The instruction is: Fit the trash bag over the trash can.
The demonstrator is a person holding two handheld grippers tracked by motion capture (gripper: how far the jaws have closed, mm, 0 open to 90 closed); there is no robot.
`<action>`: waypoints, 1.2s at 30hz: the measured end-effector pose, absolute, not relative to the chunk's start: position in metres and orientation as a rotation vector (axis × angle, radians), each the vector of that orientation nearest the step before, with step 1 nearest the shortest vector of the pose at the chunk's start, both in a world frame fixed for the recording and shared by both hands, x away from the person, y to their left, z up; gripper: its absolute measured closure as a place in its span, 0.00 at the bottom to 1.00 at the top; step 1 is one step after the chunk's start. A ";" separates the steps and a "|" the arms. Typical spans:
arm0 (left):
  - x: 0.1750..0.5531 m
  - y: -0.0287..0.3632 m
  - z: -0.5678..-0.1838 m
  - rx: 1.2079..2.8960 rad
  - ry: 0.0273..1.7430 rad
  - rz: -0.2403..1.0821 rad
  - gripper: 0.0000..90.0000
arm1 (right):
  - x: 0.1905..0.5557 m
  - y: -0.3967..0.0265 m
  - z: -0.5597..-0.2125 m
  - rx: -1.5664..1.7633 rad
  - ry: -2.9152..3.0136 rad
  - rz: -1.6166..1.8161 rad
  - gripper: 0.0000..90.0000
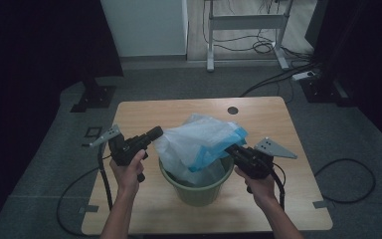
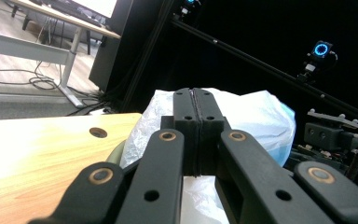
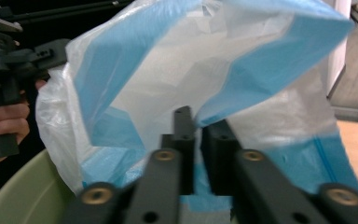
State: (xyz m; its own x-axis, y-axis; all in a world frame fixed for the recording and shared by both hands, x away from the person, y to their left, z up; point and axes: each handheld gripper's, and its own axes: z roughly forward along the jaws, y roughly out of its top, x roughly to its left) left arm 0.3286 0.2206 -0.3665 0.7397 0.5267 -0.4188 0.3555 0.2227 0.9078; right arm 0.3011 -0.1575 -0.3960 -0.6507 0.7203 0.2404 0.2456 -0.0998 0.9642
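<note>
Your left gripper has its jaws pressed together on the left edge of the plastic bag, and your right gripper is pinched shut on the opposite edge, where its own view shows a fold of blue-and-white film caught between the black pads. That two-sided hold seems to be the point of the pose: with one edge in each gripper you keep the bag's mouth stretched across the opening below it, so it can be worked over the rim rather than slumping in a heap. You have the wooden table carrying everything, its surface bare around the work, which gives both forearms room to come in from the near side. Centred on it, close to you, stands the green bin, upright and open, set between your two hands so each can reach its own side of the rim. The bag sits on top of the bin, billowing above the opening, its lower part hanging down inside while the upper part is puffed up and tilted toward the far side. From this, the lining looks only partly done: the film is in the bin but I cannot see its edge folded over the rim anywhere, and thin plastic like this could slip from the pads if you pull too hard.
</note>
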 end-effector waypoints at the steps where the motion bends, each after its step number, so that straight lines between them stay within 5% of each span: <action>1: 0.328 0.222 -0.366 1.381 0.792 0.135 0.99 | 0.301 -0.158 -0.394 1.041 1.811 1.801 0.99; 23: 0.339 0.234 -0.337 1.389 0.760 0.166 0.99 | 0.312 -0.216 -0.295 1.010 1.682 1.639 0.99; 32: 0.333 0.237 -0.350 1.406 0.791 0.146 0.98 | 0.344 -0.223 -0.333 1.171 1.726 1.648 0.98; 36: 0.333 0.240 -0.354 1.401 0.802 0.142 0.98 | 0.349 -0.223 -0.351 1.198 1.731 1.686 0.87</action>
State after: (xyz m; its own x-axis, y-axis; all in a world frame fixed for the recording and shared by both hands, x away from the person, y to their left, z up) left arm 0.3327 0.2395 -0.3541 0.7349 0.5368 -0.4144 0.3612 0.2073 0.9091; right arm 0.3489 -0.2233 -0.3510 -0.5274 0.8112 0.2527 0.2736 -0.1194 0.9544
